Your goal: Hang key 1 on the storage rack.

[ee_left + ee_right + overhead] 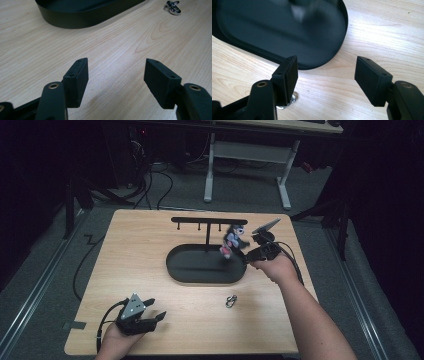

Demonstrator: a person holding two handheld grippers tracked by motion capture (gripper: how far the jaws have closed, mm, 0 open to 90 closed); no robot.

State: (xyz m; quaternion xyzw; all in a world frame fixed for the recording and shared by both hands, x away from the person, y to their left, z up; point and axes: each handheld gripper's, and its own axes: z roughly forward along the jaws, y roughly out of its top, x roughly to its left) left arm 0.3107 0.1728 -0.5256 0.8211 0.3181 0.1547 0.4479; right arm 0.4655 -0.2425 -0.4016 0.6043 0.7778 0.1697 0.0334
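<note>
High view: your right claw (250,254) hovers at the right end of the black oval tray (175,265), jaws apart, nothing between them. A small toy figure (233,240), blurred, hangs just beside it below the hook rail (209,220). Your left claw (150,315) rests near the surface's (130,250) front left corner, spread and empty.

Left gripper view: bare wood between your jaws; a metal clip (173,6) lies far right.

Right gripper view: jaws parted over the tray's rim.
</note>
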